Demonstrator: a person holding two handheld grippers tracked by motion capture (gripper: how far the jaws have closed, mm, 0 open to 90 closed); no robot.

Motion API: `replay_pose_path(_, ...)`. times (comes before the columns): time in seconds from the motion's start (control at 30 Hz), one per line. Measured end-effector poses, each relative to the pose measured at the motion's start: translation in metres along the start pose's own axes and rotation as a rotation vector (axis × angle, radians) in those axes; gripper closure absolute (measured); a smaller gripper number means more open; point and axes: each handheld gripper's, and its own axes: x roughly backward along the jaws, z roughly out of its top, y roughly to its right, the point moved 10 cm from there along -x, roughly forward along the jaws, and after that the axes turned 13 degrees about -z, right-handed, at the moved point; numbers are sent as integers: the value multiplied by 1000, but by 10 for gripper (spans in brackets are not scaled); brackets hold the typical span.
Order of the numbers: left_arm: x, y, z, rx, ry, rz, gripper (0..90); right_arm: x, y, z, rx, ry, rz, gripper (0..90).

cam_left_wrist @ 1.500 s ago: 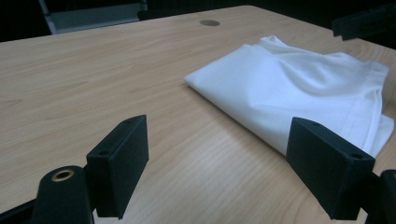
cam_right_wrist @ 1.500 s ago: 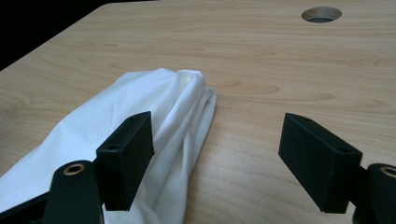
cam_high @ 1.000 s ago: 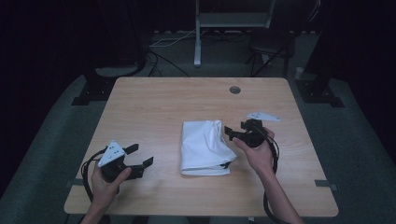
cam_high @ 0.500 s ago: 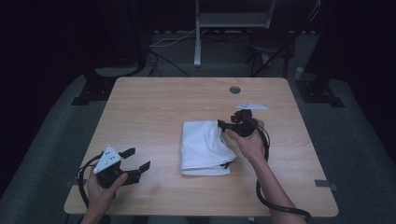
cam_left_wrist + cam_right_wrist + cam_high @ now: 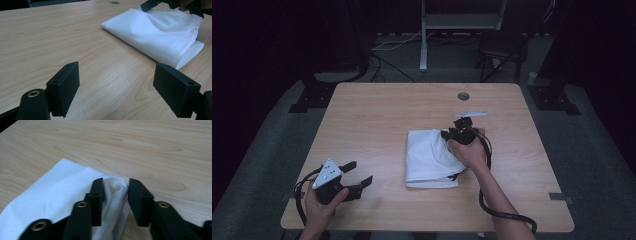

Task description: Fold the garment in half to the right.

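A folded white cloth [image 5: 429,157] [image 5: 155,32] [image 5: 50,197] lies right of centre on the wooden table [image 5: 377,115]. My right gripper [image 5: 457,134] [image 5: 115,182] sits at the cloth's far right corner. Its jaws have just been closing, and a bunched fold of cloth fills the gap between them and touches both pads. My left gripper [image 5: 360,172] [image 5: 116,82] rests low over the table's near left part, open wide with only bare wood between its jaws. It points toward the cloth from well short of it. The right gripper [image 5: 172,3] also appears behind the cloth in the left gripper view.
A round cable hole [image 5: 463,96] sits near the table's far edge. The right gripper's cable [image 5: 502,215] loops along the near right part of the table. Dark floor, stands and chair legs surround the table.
The right gripper slid left onto the cloth's far right corner and its jaws narrowed around a fold. The left hand shifted only slightly toward the near edge.
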Motion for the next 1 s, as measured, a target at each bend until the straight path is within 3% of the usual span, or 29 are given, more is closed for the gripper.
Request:
replay_pose_path(0.2, -2, 3, 1, -13, -6, -5, 213, 4, 4, 1, -6, 15, -7, 783)
replay_pose_path(0.4, -5, 6, 3, -20, -11, -11, 213, 10, 11, 7, -14, 31, -16, 793)
replay_pose_path(0.47, -7, 7, 4, -25, -11, -12, 213, 9, 13, 5, -12, 18, -18, 753)
replay_pose_path(0.53, -7, 7, 4, -25, -11, -15, 213, 7, 16, 4, -23, 23, -28, 650)
replay_pose_path(0.63, -8, 7, 3, -22, -15, -15, 213, 5, 11, 5, -33, 29, -5, 551)
replay_pose_path(0.73, -7, 7, 2, -20, -17, -12, 213, 1, 7, 3, -31, 14, 10, 530)
replay_pose_path(0.9, -4, 5, 1, -21, -15, -6, 213, -6, 2, -5, 17, -18, 6, 769)
replay_pose_path(1.0, -3, 5, 1, -25, -17, -5, 213, -6, 1, -6, 22, -7, 4, 842)
